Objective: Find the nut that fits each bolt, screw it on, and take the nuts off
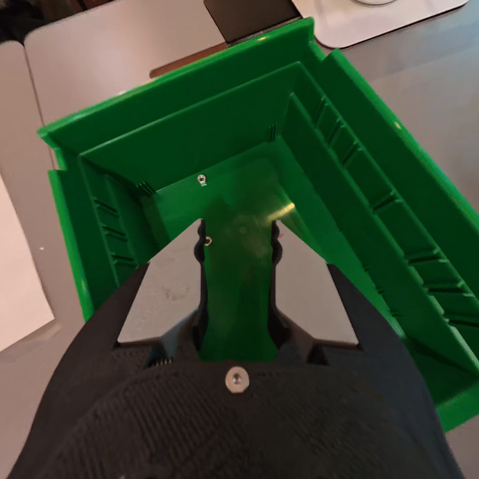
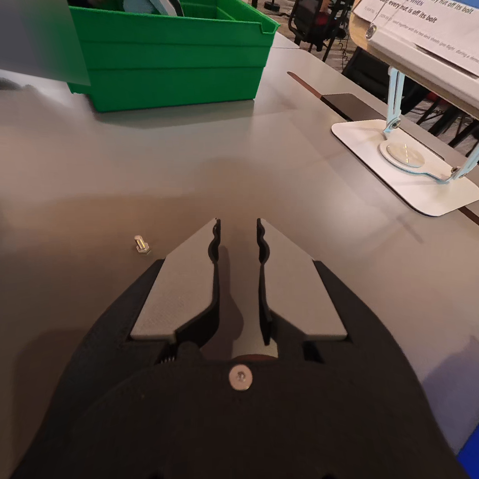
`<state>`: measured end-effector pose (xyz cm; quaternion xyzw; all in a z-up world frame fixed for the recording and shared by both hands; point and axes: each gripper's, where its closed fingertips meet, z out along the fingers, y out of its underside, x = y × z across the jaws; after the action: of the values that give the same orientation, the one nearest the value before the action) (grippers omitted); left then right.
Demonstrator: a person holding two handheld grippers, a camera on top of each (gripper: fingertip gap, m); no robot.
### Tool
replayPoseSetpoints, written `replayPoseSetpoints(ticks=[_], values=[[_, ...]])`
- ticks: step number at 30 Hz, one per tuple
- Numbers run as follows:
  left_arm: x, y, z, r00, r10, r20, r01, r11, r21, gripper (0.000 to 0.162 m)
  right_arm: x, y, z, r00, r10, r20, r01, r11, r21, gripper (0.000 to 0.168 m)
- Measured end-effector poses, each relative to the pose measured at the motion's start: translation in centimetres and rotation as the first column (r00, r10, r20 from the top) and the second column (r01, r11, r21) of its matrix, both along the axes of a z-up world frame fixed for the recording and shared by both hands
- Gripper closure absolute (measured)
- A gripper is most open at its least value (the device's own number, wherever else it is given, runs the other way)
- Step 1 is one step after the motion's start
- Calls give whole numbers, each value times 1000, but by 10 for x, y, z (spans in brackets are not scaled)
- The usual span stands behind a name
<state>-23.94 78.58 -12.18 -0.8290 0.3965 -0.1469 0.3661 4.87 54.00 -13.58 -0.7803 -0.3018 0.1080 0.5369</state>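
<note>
Two small silvery nuts lie on the floor of the green bin [image 1: 181, 108]: one nut [image 1: 201, 179] near the far wall, and a second nut [image 1: 208, 241] just beside the inner edge of the left-hand finger of the left gripper [image 1: 239, 223]. That gripper hangs over the bin's open top, looking down into it, with its jaws spread apart and nothing between them; only the bin's glossy floor shows in the gap. Motion blur softens this view, so whether the second nut touches the finger cannot be told.

On the grey tabletop [image 2: 181, 168], a short silver bolt [image 2: 142, 245] stands on its hexagonal head, thread pointing up, bare of any nut. It sits just left of the right gripper [image 2: 238, 221], apart from it. The right gripper rests low over the tabletop, its jaws parted with an empty gap. Farther back stands the green bin, and to the right a white stand [image 2: 404, 166] with a pale blue bracket carries a printed sheet.
</note>
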Motion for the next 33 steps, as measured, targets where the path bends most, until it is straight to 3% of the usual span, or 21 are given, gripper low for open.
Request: replayPoseSetpoints(ticks=[5, 9, 14, 26, 27, 31, 33], values=[[0, 14, -13, 992, 12, -124, -16, 1000, -26, 119, 0, -5, 0, 999, -11, -35, 10, 1000, -25, 143], [-6, 19, -22, 973, 3, -232, -50, 980, -194, 120, -8, -16, 1, 998, 9, -64, -11, 999, -35, 144], [-20, 20, -41, 923, -22, -384, -99, 951, -293, 131, -18, -25, 6, 999, 37, -24, -37, 999, 0, 144], [-26, 23, -63, 899, 3, -437, -179, 915, -362, 130, -23, -32, 22, 998, 51, -29, -50, 997, 52, 145], [-23, 22, -62, 910, 1, -414, -169, 914, -369, 137, -23, -32, 23, 998, 52, -37, -50, 997, 53, 145], [-22, 14, -52, 923, -2, -385, -150, 919, -366, 137, -23, -32, 24, 998, 53, -40, -51, 997, 54, 145], [-18, -14, -34, 938, -95, -333, -44, 922, -386, 119, -22, -33, 24, 998, 52, -34, -50, 997, 56, 145]])
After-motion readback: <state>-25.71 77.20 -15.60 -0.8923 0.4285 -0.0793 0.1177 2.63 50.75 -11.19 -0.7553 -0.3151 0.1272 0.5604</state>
